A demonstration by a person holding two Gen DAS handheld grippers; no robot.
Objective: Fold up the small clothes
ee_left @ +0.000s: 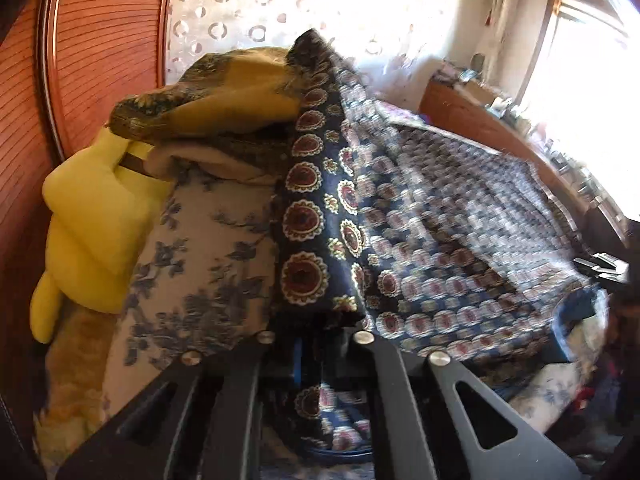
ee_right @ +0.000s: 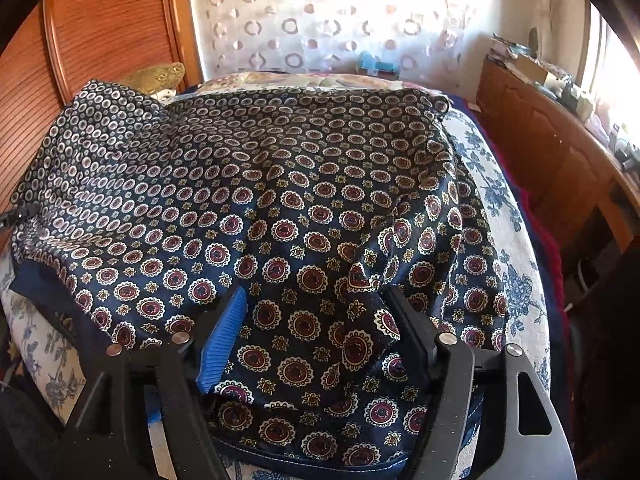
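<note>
**Patterned garment half-lifted over the flowered bedcover**

The navy patterned garment [ee_right: 280, 200], printed with red medallions, lies spread across the blue-flowered bedcover [ee_right: 496, 192], which I take as my landmark. Most of the cloth rests flat on that cover, but its left side is raised off it, standing up as a steep fold in the left wrist view [ee_left: 316, 184]. That lift looks deliberate: one edge held up clear of the cover lets it be carried over the flat remainder for a fold.

The left gripper [ee_left: 316, 344] is clamped tight on that raised edge; the cloth disappears between its closed fingers and hangs taut from them, above the cover's left part. The right gripper [ee_right: 316, 332] sits low at the near edge of the cover with its jaws spread wide. A crumpled bit of the garment lies between the blue finger pad [ee_right: 224, 340] and the dark one opposite, but neither pad presses on it, so nothing is held there. I judge it is either letting go or lining up for a fresh hold on the near hem.

Beyond the cover's far left corner sits a heap of yellow cushions [ee_left: 100, 208] against the wooden wardrobe door [ee_right: 108, 28]. Past the cover's far edge hangs a sheer curtain with ring motifs [ee_right: 320, 20], and to the cover's right runs a wooden sideboard [ee_right: 552, 136] cluttered with small things.
</note>
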